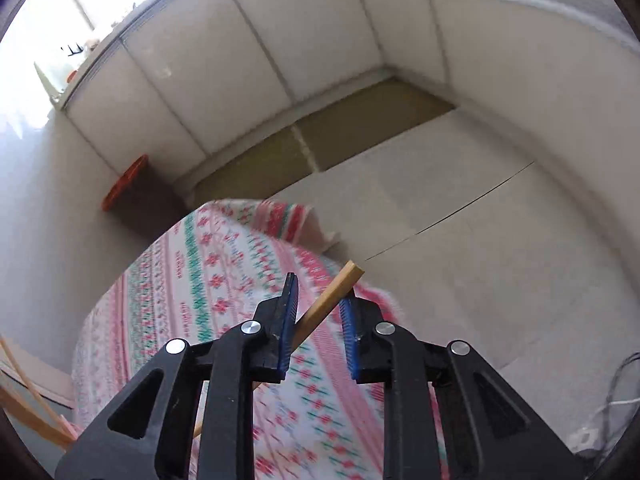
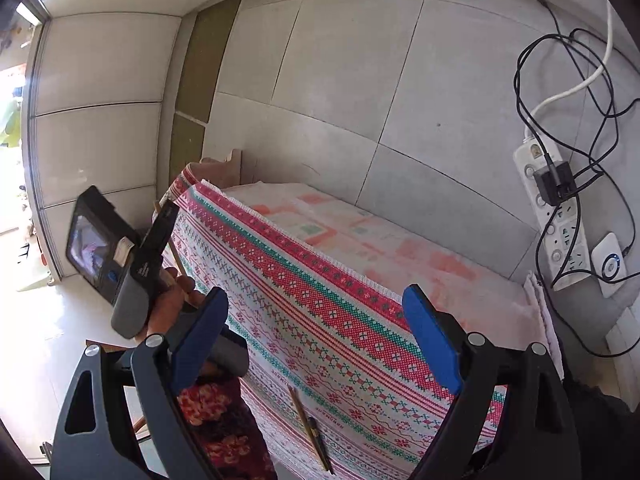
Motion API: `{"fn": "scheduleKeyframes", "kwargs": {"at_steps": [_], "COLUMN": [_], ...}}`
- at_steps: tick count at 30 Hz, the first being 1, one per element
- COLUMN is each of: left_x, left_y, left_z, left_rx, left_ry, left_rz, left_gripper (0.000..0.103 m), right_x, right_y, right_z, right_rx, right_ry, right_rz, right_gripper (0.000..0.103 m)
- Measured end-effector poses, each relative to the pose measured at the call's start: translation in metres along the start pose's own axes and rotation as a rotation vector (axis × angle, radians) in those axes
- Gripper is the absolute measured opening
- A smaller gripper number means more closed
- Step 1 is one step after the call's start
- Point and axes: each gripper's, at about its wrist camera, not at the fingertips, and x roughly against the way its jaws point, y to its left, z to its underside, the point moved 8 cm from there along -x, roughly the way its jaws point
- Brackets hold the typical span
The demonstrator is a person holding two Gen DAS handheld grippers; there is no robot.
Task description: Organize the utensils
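My left gripper is shut on a light wooden chopstick, which crosses slantwise between the blue pads above the patterned tablecloth. In the right wrist view that same left gripper shows at the left, carried by a hand beyond the table's left edge. My right gripper stands open over the tablecloth with nothing between its fingers. Another wooden chopstick lies on the cloth near the front edge, and a dark slim utensil lies alongside it.
A white power strip with black cables lies on the floor to the right of the table. An orange-rimmed object stands by the wall. Pale curved wooden rods show at the left. A floral sleeve is near my right gripper.
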Motion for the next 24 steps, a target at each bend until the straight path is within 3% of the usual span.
{"fn": "scheduleKeyframes", "kwargs": {"at_steps": [4, 7, 10, 13, 19, 21, 24], "left_x": [0.083, 0.14, 0.185, 0.227, 0.268, 0.283, 0.301], "left_y": [-0.021, -0.011, 0.006, 0.045, 0.125, 0.146, 0.18], "left_z": [-0.013, -0.017, -0.005, 0.02, 0.073, 0.083, 0.083], "left_rx": [0.066, 0.15, 0.201, 0.236, 0.32, 0.339, 0.354], "left_ry": [-0.104, -0.141, -0.12, -0.095, -0.074, -0.11, -0.179], "left_rz": [0.224, 0.367, 0.502, 0.595, 0.609, 0.591, 0.541], "left_gripper": [0.013, 0.006, 0.006, 0.006, 0.006, 0.006, 0.006], "right_x": [0.007, 0.015, 0.023, 0.019, 0.004, 0.005, 0.009], "right_y": [0.0, 0.004, 0.009, 0.013, 0.01, 0.017, 0.021], "right_z": [0.0, 0.003, 0.008, 0.017, 0.033, 0.039, 0.044], "right_rx": [-0.019, -0.003, 0.026, 0.043, 0.057, 0.078, 0.127], "right_ry": [-0.023, -0.045, -0.076, -0.043, -0.004, 0.001, -0.026], "right_rz": [-0.003, -0.005, 0.005, -0.004, 0.051, 0.017, 0.032], "right_gripper": [0.086, 0.086, 0.086, 0.086, 0.086, 0.086, 0.086]}}
